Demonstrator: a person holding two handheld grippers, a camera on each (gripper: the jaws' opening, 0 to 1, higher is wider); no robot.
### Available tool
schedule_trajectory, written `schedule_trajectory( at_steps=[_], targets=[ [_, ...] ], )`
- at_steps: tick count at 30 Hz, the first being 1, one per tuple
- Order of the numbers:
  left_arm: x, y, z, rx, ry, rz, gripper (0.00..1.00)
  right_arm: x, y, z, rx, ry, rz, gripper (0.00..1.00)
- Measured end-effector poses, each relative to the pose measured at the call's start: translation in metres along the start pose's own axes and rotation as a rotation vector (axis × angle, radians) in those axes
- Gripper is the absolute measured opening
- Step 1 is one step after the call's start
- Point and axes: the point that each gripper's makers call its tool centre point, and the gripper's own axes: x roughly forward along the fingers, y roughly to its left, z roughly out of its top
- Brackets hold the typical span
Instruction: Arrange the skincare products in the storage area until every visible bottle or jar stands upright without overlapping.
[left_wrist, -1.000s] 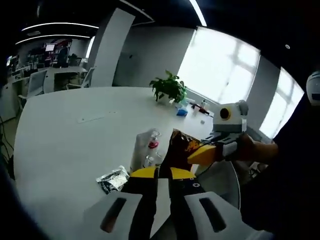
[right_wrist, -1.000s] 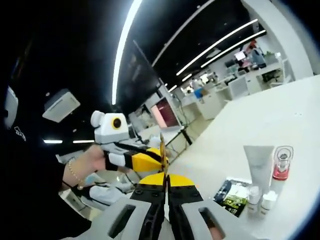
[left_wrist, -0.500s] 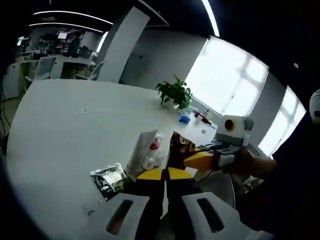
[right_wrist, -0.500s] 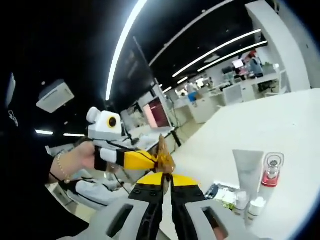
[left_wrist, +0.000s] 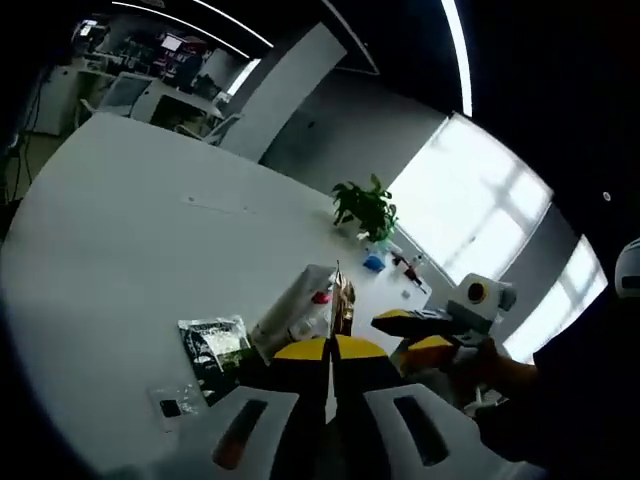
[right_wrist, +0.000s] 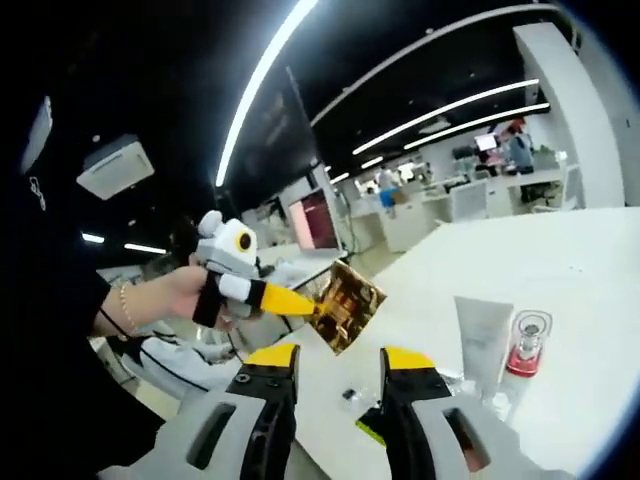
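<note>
A gold-brown sachet (right_wrist: 346, 305) hangs above the white table (right_wrist: 570, 250), pinched at its left corner by my left gripper (right_wrist: 316, 306). In the left gripper view the same sachet (left_wrist: 344, 298) stands edge-on above my shut left gripper (left_wrist: 331, 349). My right gripper (right_wrist: 338, 357) is open just below the sachet with nothing between its fingers; it also comes in from the right as the right gripper (left_wrist: 392, 335). A white tube (right_wrist: 481, 331) and a red-capped bottle (right_wrist: 522, 350) stand together on the table, seen again as the tube (left_wrist: 292, 306) and bottle (left_wrist: 322, 297).
A black-and-white sachet (left_wrist: 211, 344) and a small clear packet (left_wrist: 170, 405) lie on the table (left_wrist: 120, 220) near its edge. A potted plant (left_wrist: 365, 205) and small items stand at the far side. A person's hand (right_wrist: 178, 294) holds the left gripper.
My right gripper has opened and let go of the gold sachet, which my left gripper still holds. The sachet has swung flat-on in the right gripper view. Both cameras have shifted.
</note>
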Motion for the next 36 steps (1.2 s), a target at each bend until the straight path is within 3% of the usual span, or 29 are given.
schedule_trajectory(
  at_steps=[7,13,20,23,26,32,36],
  targets=[
    [0.003,0.014,-0.004,-0.053,0.003,0.017,0.0,-0.01,-0.004,-0.001,-0.057,-0.036,-0.008,0.49],
    [0.003,0.029,-0.008,-0.102,0.002,0.054,0.0,-0.018,-0.013,-0.008,-0.073,-0.031,-0.04,0.63],
    [0.001,0.053,-0.011,-0.159,0.007,0.089,0.0,-0.025,-0.025,-0.017,-0.068,-0.006,-0.077,0.72],
    [0.001,0.062,-0.014,-0.176,0.009,0.14,0.0,-0.028,-0.029,-0.022,-0.076,0.006,-0.085,0.77],
    [0.002,0.064,-0.016,-0.189,0.009,0.15,0.0,-0.031,-0.032,-0.026,-0.085,0.02,-0.099,0.85],
    [0.003,0.074,-0.016,-0.226,0.006,0.173,0.0,-0.035,-0.038,-0.034,-0.09,0.032,-0.112,0.88],
    [0.004,0.081,-0.016,-0.242,0.009,0.182,0.0,-0.039,-0.044,-0.033,-0.124,0.026,-0.137,0.98]
  ],
)
